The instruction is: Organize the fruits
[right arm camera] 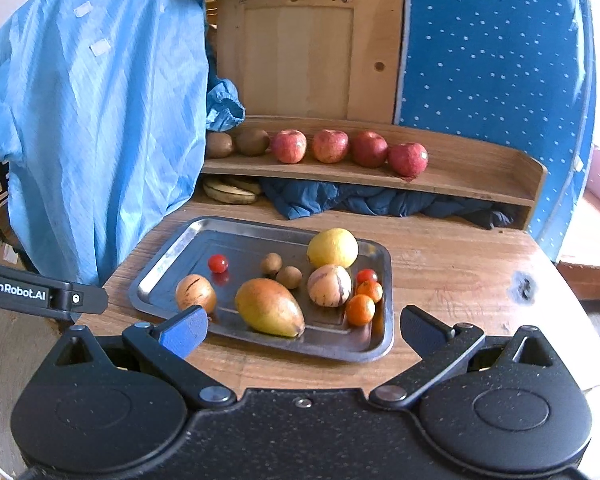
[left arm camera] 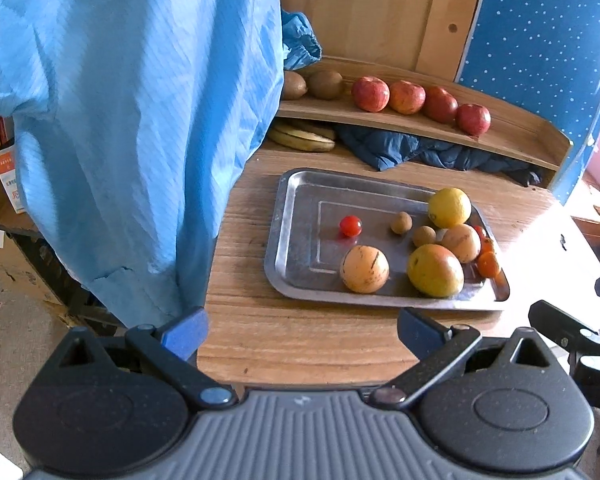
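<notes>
A crinkled light-blue garment hangs left of the shiny steel tray, which lies on the grained wooden table. On the tray, from left: a round striped tan fruit, a glossy cherry tomato, an oval yellow-green mango, two small rough brown balls, a dimpled lemon, and small orange fruits at its right edge. Behind the tray, the curved wooden shelf holds fuzzy kiwis and four smooth red apples. The left gripper and right gripper both gape wide, holding nothing.
</notes>
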A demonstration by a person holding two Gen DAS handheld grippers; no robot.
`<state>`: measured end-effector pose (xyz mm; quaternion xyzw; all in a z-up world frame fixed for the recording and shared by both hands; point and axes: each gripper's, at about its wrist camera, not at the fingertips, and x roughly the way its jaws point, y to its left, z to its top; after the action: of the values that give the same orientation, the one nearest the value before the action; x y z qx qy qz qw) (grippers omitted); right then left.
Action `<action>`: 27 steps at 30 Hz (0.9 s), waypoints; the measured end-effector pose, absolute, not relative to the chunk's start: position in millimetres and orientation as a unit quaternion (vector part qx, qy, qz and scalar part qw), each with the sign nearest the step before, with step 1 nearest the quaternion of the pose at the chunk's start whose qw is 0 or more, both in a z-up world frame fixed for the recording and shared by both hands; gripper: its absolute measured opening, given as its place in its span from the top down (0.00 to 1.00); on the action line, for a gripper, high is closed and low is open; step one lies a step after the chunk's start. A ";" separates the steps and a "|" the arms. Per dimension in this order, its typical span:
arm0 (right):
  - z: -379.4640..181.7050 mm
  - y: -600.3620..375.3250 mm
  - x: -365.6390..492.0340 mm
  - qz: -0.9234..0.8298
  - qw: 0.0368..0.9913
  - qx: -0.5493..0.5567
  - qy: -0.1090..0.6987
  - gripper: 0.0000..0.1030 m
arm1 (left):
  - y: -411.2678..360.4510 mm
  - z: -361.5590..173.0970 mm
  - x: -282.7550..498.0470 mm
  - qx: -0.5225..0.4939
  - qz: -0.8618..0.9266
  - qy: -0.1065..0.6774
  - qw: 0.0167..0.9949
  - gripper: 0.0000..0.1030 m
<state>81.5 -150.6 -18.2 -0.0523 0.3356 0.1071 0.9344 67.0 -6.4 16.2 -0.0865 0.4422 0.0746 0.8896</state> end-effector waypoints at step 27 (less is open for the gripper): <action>-22.8 -135.0 43.6 0.096 0.928 -0.042 0.357 0.01 | -5.9 24.2 30.0 -0.070 0.044 0.416 0.905 0.01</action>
<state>43.6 -135.0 -22.8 -0.0418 0.3569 0.0959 0.9283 30.0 -5.9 24.2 -0.0704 0.4163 0.0441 0.9054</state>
